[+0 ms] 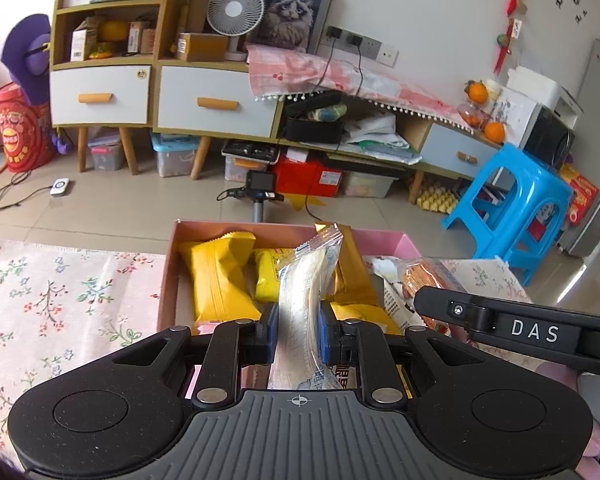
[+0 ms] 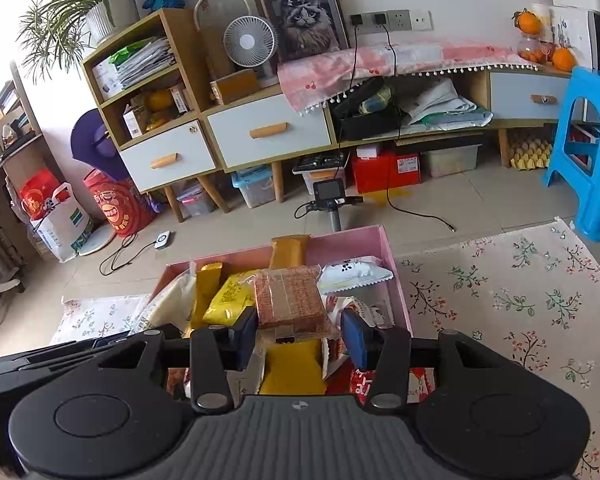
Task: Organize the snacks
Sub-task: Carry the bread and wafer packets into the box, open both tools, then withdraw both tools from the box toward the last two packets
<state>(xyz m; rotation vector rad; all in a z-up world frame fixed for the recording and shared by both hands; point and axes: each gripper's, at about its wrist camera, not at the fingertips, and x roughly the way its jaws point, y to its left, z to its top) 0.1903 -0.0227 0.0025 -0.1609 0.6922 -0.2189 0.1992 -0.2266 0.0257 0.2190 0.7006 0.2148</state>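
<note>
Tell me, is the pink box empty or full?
Nearly full: the pink box holds yellow packets, a white packet and more, heaped to its rim.

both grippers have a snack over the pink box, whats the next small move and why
Probably lower the left gripper and release: it is shut on the clear snack packet, upright above the pink box. The right gripper holds the brown cracker pack and can follow.

A pink box [image 2: 392, 256] sits on the floral cloth [image 2: 520, 292].
</note>
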